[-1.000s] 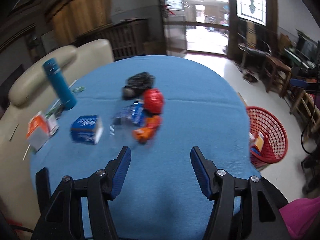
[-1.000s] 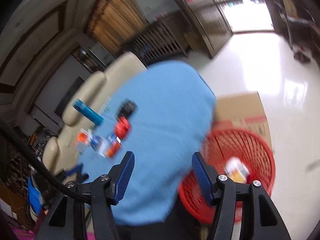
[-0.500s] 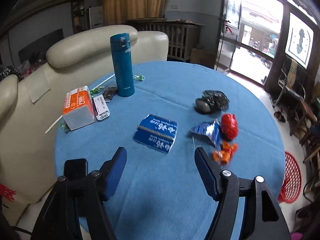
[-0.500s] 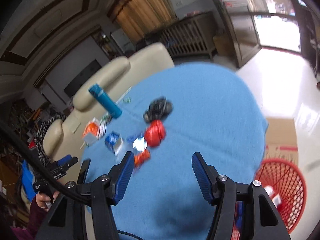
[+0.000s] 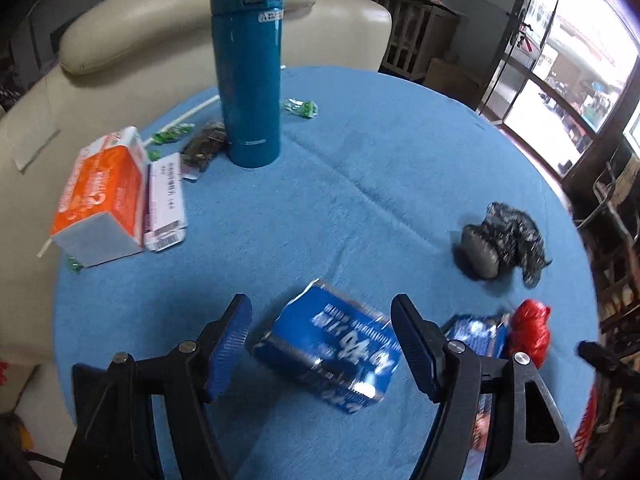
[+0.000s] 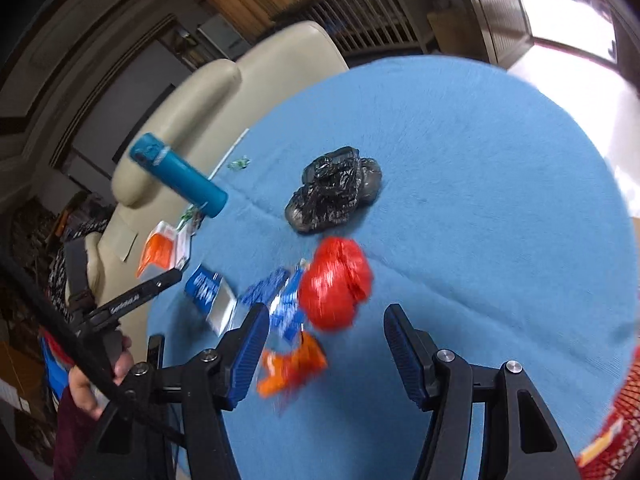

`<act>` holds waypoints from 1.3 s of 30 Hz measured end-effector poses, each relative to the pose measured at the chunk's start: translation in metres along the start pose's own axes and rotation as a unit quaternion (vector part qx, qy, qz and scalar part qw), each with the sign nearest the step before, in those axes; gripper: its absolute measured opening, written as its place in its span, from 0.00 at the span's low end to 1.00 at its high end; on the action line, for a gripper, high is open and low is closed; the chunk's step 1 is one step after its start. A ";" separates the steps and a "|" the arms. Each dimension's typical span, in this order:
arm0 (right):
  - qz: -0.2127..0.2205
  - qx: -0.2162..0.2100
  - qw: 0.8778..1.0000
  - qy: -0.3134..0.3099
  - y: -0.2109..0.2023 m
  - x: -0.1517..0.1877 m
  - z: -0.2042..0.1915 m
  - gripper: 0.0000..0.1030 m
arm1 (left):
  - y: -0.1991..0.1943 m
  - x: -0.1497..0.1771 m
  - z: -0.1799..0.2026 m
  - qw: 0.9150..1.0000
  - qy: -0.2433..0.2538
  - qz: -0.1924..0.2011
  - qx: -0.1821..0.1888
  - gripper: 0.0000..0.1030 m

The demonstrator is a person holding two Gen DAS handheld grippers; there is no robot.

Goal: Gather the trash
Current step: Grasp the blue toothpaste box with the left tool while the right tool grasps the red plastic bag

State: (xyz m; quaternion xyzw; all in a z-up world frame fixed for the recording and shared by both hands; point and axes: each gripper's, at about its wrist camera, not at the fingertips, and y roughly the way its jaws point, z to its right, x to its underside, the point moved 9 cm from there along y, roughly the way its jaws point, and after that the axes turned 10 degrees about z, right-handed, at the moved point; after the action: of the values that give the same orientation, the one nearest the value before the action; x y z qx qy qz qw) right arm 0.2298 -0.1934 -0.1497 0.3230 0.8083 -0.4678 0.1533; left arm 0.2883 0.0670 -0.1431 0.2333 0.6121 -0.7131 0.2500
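Left wrist: left tool [image 5: 320, 338] open, jaws just widened, over blue carton [image 5: 332, 356]; right tool [image 6: 326, 344] open above red bag [image 6: 334, 284].

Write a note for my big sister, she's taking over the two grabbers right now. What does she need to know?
Left gripper: open, nothing gripped; its jaws have just been opening, hovering around the crushed blue drink carton.
Right gripper: open and empty, aimed at the crumpled red plastic bag with the orange wrapper just below it.
Also on the round blue tablecloth: crumpled black plastic bag, orange-and-white carton, small green sweet wrappers.
The tall teal flask stands upright; probably not trash.
Red mesh basket sits at the table's edge, lower right.
Left to do: all table trash still needs collecting.
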 end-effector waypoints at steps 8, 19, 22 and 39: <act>-0.043 0.009 0.998 0.047 0.061 -0.001 0.001 0.62 | 0.039 -0.004 -0.002 0.999 -0.019 -0.043 -0.022 0.71; -0.054 0.017 0.998 0.024 0.070 0.019 0.001 0.47 | 0.068 0.024 0.014 0.996 0.023 -0.081 0.001 0.69; -0.053 0.011 0.998 0.020 0.060 0.027 0.003 0.46 | 0.063 0.033 0.032 0.995 0.061 -0.080 0.023 0.69; -0.076 -0.031 0.996 -0.029 -0.045 0.113 0.005 0.46 | -0.047 0.112 0.070 0.959 0.262 -0.030 0.104 0.69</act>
State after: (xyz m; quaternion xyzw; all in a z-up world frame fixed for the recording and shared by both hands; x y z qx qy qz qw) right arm 0.1154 -0.1709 -0.1845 0.2417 0.8402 -0.4617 0.1502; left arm 0.1701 -0.0047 -0.1692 0.4182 0.5854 -0.6938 0.0338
